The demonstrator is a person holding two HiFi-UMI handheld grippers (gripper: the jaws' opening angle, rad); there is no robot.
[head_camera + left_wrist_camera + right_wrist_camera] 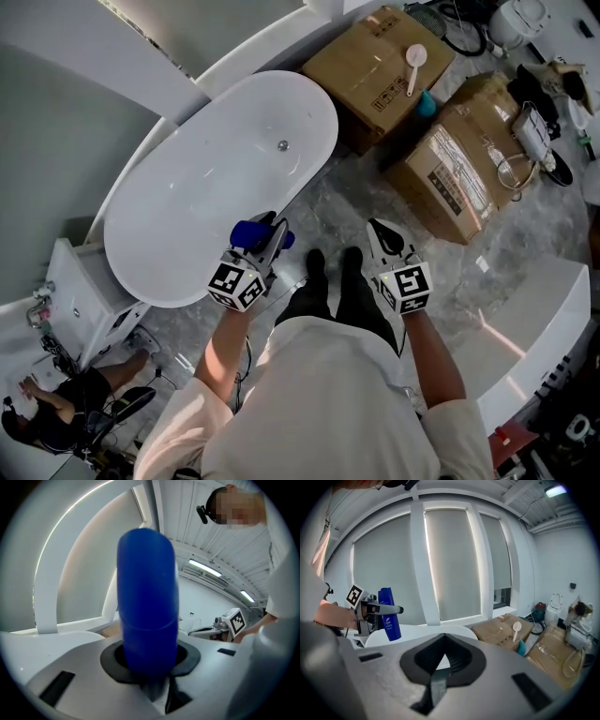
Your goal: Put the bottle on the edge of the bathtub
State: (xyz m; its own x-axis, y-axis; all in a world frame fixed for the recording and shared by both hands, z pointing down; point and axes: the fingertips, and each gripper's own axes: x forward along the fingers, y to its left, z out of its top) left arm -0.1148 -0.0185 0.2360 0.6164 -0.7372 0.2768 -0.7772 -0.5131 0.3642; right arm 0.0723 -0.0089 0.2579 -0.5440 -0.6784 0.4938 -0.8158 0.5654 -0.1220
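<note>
Two cardboard boxes (367, 62) (457, 161), matt brown and square-edged, sit on a grey marble-patterned floor (349, 199) beside a glossy white oval bathtub (206, 187) with smooth curved walls. A white plastic scoop (414, 60) with a round bowl lies on the farther box.

The left gripper (270, 233) is clamped on the bottle (251, 232), its black curved pads pressing on the sides. In the left gripper view the bottle (147, 602) rises straight out from between the jaws and fills the middle of the frame. It has a smooth, rounded, deep blue plastic body with a faint seam round it low down. From the right gripper view the bottle (389, 613) shows as a tall flattened shape standing upright, with a small pale label on its face, and the left gripper crosses it near its upper part.

In the head view the bottle hangs at the near rim of the bathtub, just ahead of the person's left hand. Whether its lower end touches the rim cannot be told.

The right gripper (381, 231) is held well to the side of the bottle, over the floor. Its jaws are drawn together into a hollow diamond of ribbed black padding, with nothing between them.
</note>
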